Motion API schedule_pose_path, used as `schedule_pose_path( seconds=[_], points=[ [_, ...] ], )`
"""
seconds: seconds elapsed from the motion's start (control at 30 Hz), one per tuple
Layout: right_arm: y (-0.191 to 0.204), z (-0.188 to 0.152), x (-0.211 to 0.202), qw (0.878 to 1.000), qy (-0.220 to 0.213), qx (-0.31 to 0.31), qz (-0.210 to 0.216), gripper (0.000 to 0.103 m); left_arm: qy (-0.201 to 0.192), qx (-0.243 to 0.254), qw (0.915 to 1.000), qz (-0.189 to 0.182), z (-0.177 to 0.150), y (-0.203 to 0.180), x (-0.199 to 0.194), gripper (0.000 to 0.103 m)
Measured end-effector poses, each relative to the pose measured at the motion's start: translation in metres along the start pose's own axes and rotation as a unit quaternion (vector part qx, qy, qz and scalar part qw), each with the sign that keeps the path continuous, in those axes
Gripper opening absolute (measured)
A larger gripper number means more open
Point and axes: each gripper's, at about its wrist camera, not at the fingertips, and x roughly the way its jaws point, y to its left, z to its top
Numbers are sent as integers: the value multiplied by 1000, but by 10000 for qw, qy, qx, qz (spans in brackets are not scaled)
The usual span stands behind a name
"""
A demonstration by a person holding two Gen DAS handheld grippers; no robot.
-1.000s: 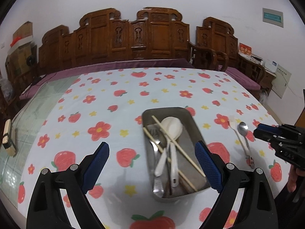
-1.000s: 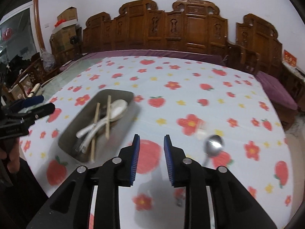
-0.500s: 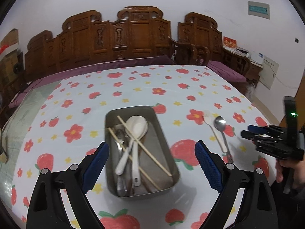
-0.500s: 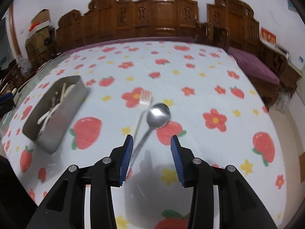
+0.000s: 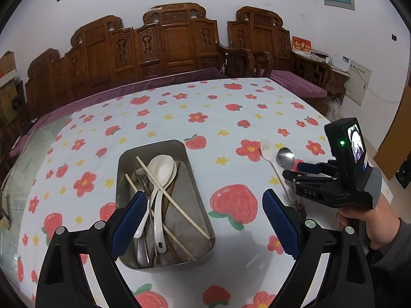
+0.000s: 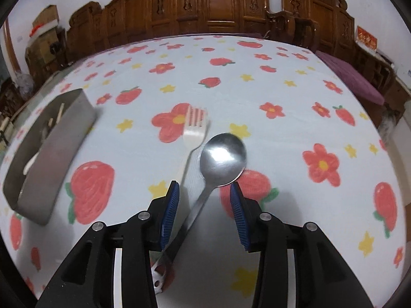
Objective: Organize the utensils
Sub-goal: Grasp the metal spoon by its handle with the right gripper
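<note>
A metal tray [image 5: 125, 159] holds white spoons, chopsticks and a metal fork. It shows at the left in the right wrist view [image 6: 51, 159]. A metal spoon [image 6: 222, 156] and a white plastic fork [image 6: 194, 128] lie side by side on the flowered tablecloth, right of the tray; both also show in the left wrist view, the spoon [image 5: 285, 157] and the fork [image 5: 267, 150]. My right gripper [image 6: 203, 205] is open, low over the two handles, and also shows in the left wrist view [image 5: 291, 171]. My left gripper [image 5: 203, 220] is wide open above the tray's near end, empty.
The tablecloth [image 6: 231, 82] covers the whole table. Carved wooden benches [image 5: 164, 46] with purple cushions line the far side and right side. The table's right edge [image 6: 385, 133] drops off near a cushion.
My right gripper swung from the tray side over to the spoon and fork, dropped low and opened wider. My left gripper shifted so the tray sits further left between its fingers.
</note>
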Motion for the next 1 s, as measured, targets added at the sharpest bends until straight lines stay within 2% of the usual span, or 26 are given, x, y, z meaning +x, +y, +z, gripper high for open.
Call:
schedule_pose_path(
  seconds=[0.07,0.37,0.43,0.5,0.6,0.73,1.0],
  points=[
    [-3,-2,3,9999,115,9,-24,39,15,20,10000,-4,0,-3,2,88],
    [3,-2,2,9989,338,-320,-84,40,29,103,9999,-34,4,-14,9,88],
    [2,-2,2,9987,379,-342,-43,35,36,125,9999,-46,4,-17,10,88],
    [-3,-2,1,9984,435,-354,-66,15,47,167,9998,-64,5,-21,11,88],
    [-15,-3,-1,9982,504,-318,-81,9,54,234,9997,-93,6,-28,13,88],
    [-32,-7,-4,9981,557,-234,75,7,61,342,9993,-141,9,-39,19,88],
    [-60,-9,-12,9990,422,-115,-56,7,270,439,9982,-294,19,-62,52,88]
  ],
)
